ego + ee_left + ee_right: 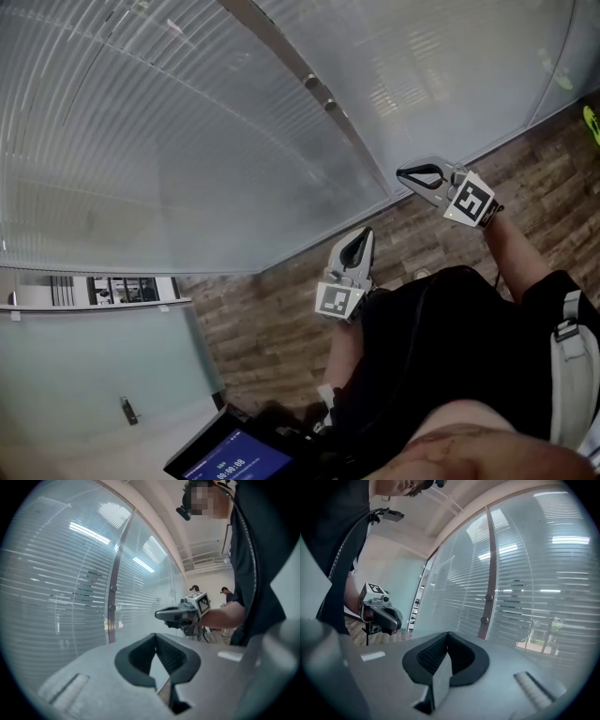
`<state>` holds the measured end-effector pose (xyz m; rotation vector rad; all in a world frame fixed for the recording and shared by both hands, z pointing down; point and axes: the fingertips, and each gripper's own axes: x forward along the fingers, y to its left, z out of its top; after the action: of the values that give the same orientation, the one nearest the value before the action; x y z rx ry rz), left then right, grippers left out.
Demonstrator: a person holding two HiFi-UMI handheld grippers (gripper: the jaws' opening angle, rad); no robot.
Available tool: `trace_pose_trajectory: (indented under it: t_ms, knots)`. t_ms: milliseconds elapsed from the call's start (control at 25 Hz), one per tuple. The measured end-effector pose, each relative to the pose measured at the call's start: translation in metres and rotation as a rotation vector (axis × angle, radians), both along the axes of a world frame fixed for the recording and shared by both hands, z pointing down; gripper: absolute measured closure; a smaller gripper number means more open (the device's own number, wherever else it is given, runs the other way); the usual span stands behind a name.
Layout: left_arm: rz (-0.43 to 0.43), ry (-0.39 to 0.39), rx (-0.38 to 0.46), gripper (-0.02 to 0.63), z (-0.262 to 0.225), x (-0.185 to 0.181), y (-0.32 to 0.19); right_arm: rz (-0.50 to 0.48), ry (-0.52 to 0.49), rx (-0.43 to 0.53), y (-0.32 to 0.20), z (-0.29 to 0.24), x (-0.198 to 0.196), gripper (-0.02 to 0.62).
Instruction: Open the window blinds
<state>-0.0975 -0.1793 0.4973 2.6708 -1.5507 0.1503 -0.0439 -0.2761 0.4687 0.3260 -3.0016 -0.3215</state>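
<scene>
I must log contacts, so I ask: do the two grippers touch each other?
Apart. The head view shows a strip of wooden floor between the left gripper and the right gripper.

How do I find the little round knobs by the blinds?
Look at the big glass wall with blinds behind it. A brown post splits it into two panes. The two round knobs sit one above the other on that post, the only bumps on it.

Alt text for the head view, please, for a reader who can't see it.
Seen from above, the left gripper and right gripper are held shut and empty before closed window blinds behind glass, touching nothing. Wood floor lies below.
</scene>
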Motion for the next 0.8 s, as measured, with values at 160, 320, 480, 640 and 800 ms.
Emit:
trace_pose_trajectory:
  t_ms: [160, 320, 480, 640, 800]
  knots:
    - [0.001, 0.005, 0.016, 0.609, -0.006, -0.002, -0.002, 0.016, 0.020, 0.033, -0.002, -0.006, -0.001, 0.592]
    - [-0.001, 0.013, 0.034, 0.608, -0.010, -0.009, -0.004, 0.049, 0.056, 0.072, -0.006, -0.010, -0.008, 0.592]
    - [0.002, 0.028, 0.024, 0.609, -0.009, -0.010, -0.004, 0.073, 0.116, 0.121, -0.015, -0.015, -0.015, 0.592]
    - [-0.002, 0.048, 0.013, 0.608, -0.010, -0.016, -0.007, 0.112, 0.203, 0.228, -0.029, -0.028, -0.028, 0.592]
    - [0.019, 0.055, 0.033, 0.608, -0.014, -0.016, -0.008, 0.157, 0.262, 0.315, -0.042, -0.043, -0.040, 0.592]
